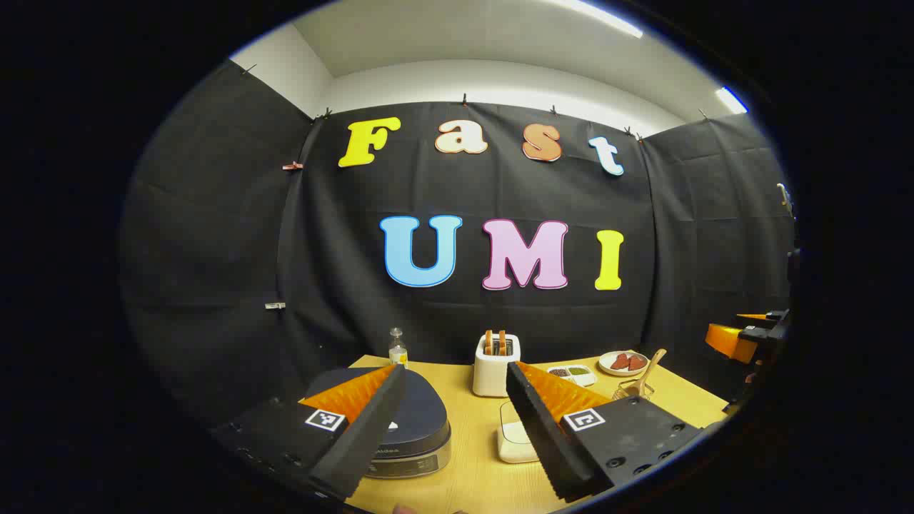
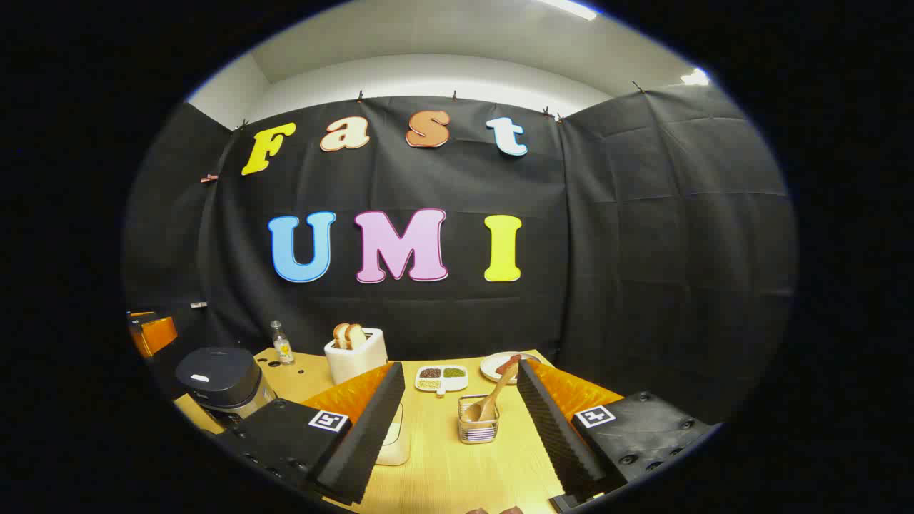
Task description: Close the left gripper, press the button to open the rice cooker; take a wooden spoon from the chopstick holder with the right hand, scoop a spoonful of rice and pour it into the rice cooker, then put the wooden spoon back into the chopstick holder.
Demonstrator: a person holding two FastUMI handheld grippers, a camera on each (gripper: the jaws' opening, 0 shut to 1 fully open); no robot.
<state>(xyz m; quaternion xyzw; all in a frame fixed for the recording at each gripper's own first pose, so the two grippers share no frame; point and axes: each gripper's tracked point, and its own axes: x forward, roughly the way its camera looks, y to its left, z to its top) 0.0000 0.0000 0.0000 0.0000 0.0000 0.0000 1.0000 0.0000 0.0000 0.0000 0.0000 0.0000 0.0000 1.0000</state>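
The rice cooker (image 1: pixel 410 421) (image 2: pixel 218 382), dark with its lid down, sits on the yellow table just beyond my left gripper's left finger. My left gripper (image 1: pixel 455 371) hangs open above the table with nothing between its fingers. The wooden spoon (image 2: pixel 494 394) (image 1: pixel 650 368) leans in a wire chopstick holder (image 2: pixel 478 426) (image 1: pixel 632 389), straight ahead of my right gripper (image 2: pixel 460 368), which is open and empty. A white rice container (image 1: pixel 513 437) (image 2: pixel 395 437) lies between cooker and holder, partly hidden behind a finger in each view.
A white toaster (image 1: pixel 495 365) (image 2: pixel 355 355) holding bread, a small bottle (image 1: pixel 397 348) (image 2: pixel 280 341), a divided dish (image 2: pixel 441 377) and a plate (image 1: pixel 623 362) (image 2: pixel 507 365) stand along the table's back. Black cloth walls close in behind and on both sides.
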